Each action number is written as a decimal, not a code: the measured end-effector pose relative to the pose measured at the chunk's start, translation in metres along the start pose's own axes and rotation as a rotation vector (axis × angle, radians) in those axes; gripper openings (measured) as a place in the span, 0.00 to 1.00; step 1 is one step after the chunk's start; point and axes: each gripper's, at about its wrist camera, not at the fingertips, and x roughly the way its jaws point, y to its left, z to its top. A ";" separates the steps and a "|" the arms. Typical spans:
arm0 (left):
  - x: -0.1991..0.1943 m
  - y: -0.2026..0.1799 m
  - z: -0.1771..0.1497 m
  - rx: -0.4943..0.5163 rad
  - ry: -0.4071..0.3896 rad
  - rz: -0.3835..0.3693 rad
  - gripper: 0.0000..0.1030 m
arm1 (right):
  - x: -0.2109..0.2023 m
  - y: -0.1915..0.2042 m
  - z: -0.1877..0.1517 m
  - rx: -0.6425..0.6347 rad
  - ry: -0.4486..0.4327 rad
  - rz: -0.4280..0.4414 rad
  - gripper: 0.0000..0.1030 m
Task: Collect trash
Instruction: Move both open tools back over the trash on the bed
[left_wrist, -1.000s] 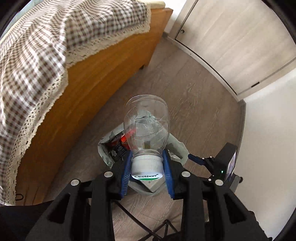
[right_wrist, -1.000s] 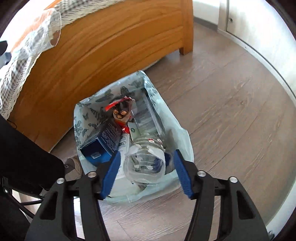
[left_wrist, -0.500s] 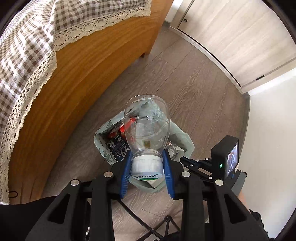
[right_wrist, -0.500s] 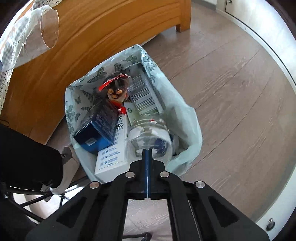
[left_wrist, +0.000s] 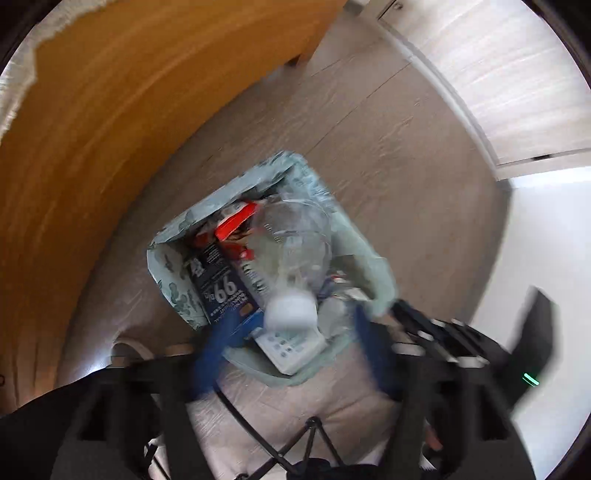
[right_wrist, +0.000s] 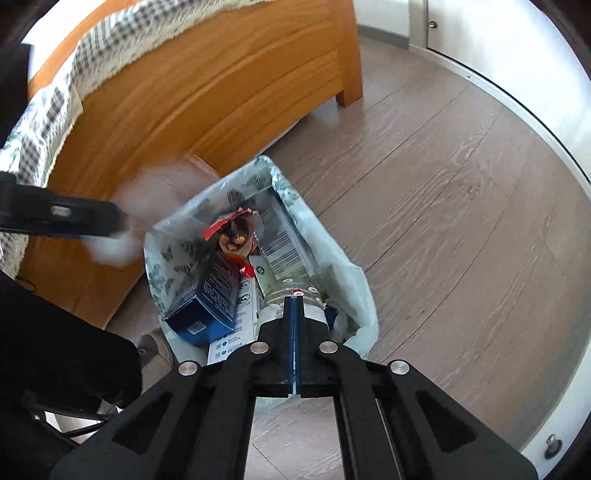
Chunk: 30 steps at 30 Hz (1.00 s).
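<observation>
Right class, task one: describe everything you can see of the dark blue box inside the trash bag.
The dark blue box is cardboard, by the look of it, with white print and a large "99" on one face. It stands tilted on one corner inside the patterned trash bag, leaning on a white carton, beside a red-topped snack wrapper. Neither pair of tongs touches it.

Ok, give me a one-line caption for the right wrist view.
Right gripper, fingers shut and empty, above a patterned trash bag holding a blue box and clear bottle.
</observation>
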 end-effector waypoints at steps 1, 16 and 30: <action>0.006 0.001 0.000 0.006 0.014 0.017 0.71 | -0.003 -0.001 0.000 0.004 -0.006 0.000 0.00; -0.086 0.028 -0.024 -0.003 -0.179 0.004 0.71 | -0.029 0.023 0.014 -0.054 0.024 -0.001 0.00; -0.303 0.173 -0.089 -0.069 -0.770 0.018 0.78 | -0.138 0.203 0.109 -0.443 -0.199 -0.102 0.65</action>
